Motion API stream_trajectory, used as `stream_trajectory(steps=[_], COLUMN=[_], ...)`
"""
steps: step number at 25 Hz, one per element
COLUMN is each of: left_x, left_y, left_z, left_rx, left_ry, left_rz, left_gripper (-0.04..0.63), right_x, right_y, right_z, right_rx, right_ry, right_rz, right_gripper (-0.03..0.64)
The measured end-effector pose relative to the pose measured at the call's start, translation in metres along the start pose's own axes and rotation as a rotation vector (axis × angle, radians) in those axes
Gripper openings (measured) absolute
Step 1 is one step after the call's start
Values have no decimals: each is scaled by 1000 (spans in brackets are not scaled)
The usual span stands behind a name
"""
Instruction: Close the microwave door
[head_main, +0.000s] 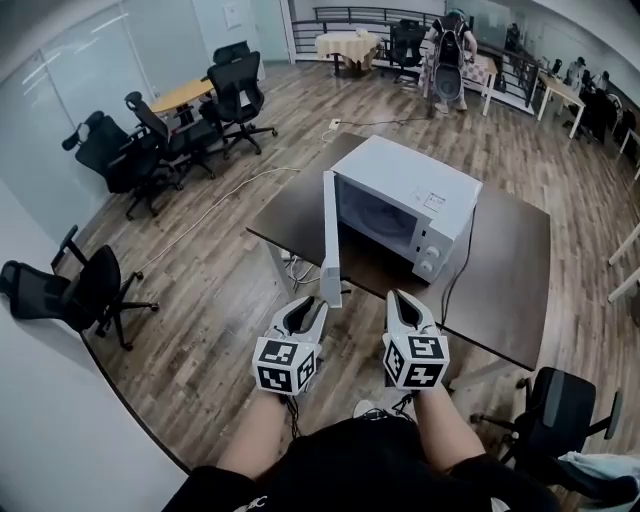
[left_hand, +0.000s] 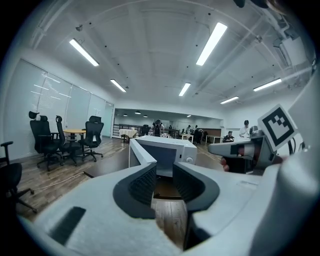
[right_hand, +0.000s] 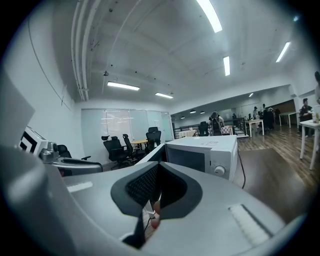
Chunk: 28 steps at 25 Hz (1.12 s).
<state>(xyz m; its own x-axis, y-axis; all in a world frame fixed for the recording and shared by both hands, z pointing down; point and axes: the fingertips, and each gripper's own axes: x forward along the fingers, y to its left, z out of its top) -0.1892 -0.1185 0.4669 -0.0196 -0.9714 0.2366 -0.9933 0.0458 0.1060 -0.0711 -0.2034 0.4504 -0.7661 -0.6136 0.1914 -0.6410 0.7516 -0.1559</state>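
The microwave (head_main: 405, 195) stands on the dark bench (head_main: 500, 290), toward its left end, with its front facing the bench's near edge. Its door (head_main: 329, 235) is swung fully open on the left-side hinge. It sticks out past that near edge over the wooden floor, and the cavity is open to view.

Both grippers are held low in front of the person, short of the bench. The left gripper (head_main: 310, 310) sits just beside the door's free end, slightly to its outer side. Its fingers are spread with a clear gap, and only floor shows between them. The right gripper (head_main: 402, 305) is a little to the right, pointing at the microwave's front. Its fingers look pressed together at the tips, with nothing between them.

The step in hand looks like the approach: the door is not yet pushed, and neither gripper appears to touch it, though the left is very near.

The next move probably calls for the left gripper to meet the outer face of the door near its free end. From there it would sweep the door in an arc to the right, toward the control panel, until it latches. No pinch is needed. A firm last push may nudge the microwave back along the bench.
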Motion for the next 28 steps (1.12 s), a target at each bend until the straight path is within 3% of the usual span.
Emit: stream_trajectory(steps=[11,16,28], left_x=[64,86,131], left_y=[34,59,70], left_z=[-26,-41,-63], left_rx=[6,54,144], left_ry=[120,172,262], left_rz=[-62,-86,-280], left_gripper=[194,219,245], right_x=[65,84,116], right_y=[-20,-22,-33], right_z=[-1,-3,-9], right_rx=[2,-4,9], right_ry=[70,92,114], right_rz=[64,37,-77], right_gripper=[9,9,9])
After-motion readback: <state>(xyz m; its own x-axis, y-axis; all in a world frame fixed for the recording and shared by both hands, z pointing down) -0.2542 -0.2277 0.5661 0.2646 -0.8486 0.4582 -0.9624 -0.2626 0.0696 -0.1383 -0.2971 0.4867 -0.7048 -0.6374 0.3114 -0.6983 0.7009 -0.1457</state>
